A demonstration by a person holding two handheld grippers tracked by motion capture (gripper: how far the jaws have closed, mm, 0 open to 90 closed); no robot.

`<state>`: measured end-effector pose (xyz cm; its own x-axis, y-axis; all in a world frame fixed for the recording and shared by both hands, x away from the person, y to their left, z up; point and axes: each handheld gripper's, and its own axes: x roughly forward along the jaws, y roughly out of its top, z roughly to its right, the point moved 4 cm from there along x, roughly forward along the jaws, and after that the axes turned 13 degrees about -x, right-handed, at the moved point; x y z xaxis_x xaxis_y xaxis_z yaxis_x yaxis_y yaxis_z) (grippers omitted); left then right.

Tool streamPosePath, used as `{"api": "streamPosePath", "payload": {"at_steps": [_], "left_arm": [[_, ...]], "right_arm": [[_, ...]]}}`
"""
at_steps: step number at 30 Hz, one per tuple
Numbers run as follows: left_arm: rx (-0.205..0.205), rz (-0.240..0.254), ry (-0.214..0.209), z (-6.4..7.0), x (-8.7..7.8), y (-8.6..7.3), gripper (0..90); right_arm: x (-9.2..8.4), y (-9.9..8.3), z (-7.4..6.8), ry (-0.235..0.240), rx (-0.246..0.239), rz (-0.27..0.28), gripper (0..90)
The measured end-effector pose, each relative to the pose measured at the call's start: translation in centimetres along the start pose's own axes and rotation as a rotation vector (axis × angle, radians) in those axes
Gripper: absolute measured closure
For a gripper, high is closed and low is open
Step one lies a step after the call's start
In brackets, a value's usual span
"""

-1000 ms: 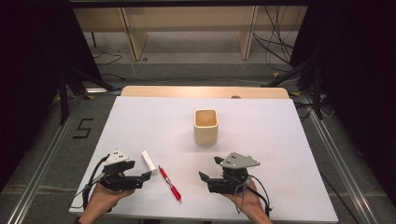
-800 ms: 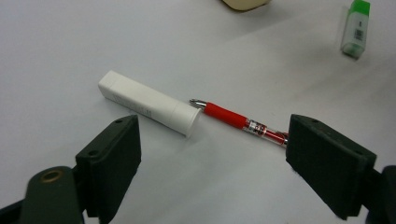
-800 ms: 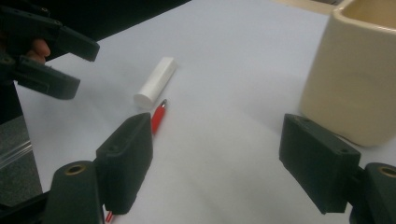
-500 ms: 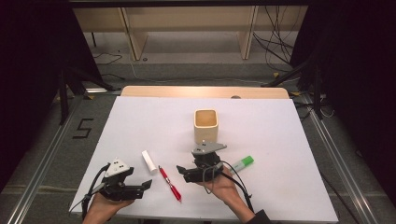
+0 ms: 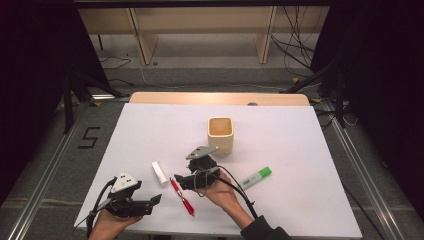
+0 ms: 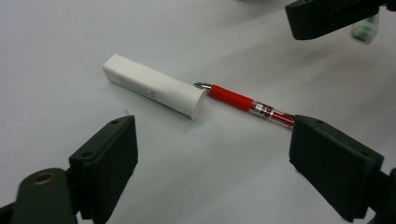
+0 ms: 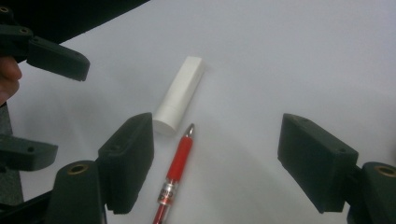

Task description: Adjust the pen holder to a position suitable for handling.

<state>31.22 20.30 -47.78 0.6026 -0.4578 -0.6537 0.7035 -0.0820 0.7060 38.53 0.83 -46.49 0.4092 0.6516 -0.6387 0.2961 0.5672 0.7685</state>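
Right tongs [image 7: 212, 163] stood apart over the red pen [image 7: 175, 173], white tube [image 7: 180, 95] just beyond. Left tongs [image 6: 210, 158] had just been opening, nothing between, pen and tube ahead on the desk [image 5: 280, 130]. High view added green marker [image 5: 255, 177] right of right tongs, wooden cup [image 5: 220, 135] beyond, inside unclear. Right tongs had shifted left toward the pen.

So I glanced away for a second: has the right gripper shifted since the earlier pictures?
Yes. The right gripper has slid left across the table, from right of the wooden cup to its near-left, now open over the red pen.
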Motion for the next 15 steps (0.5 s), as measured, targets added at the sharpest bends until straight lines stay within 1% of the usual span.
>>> {"api": "streamPosePath", "payload": {"at_steps": [4,6,11,12,15], "left_arm": [[0.002,-0.003,0.001,0.1,0.0,-0.1,15.1],[0.003,-0.004,0.002,0.1,0.1,-0.1,15.1],[0.008,-0.009,0.003,0.1,0.1,-0.1,15.1],[0.004,-0.009,0.004,0.2,0.1,-0.1,15.1],[0.004,-0.010,0.006,0.2,0.1,-0.1,15.1]], "right_arm": [[1.0,0.5,-0.2,0.008,0.002,-0.013,27.7],[1.5,0.6,-0.3,0.009,-0.008,-0.019,27.7],[2.3,1.0,-0.6,0.020,-0.004,-0.026,27.8],[2.4,1.0,-0.7,0.025,-0.003,-0.033,27.7],[2.9,1.2,-0.8,0.032,-0.009,-0.039,27.7]]}}
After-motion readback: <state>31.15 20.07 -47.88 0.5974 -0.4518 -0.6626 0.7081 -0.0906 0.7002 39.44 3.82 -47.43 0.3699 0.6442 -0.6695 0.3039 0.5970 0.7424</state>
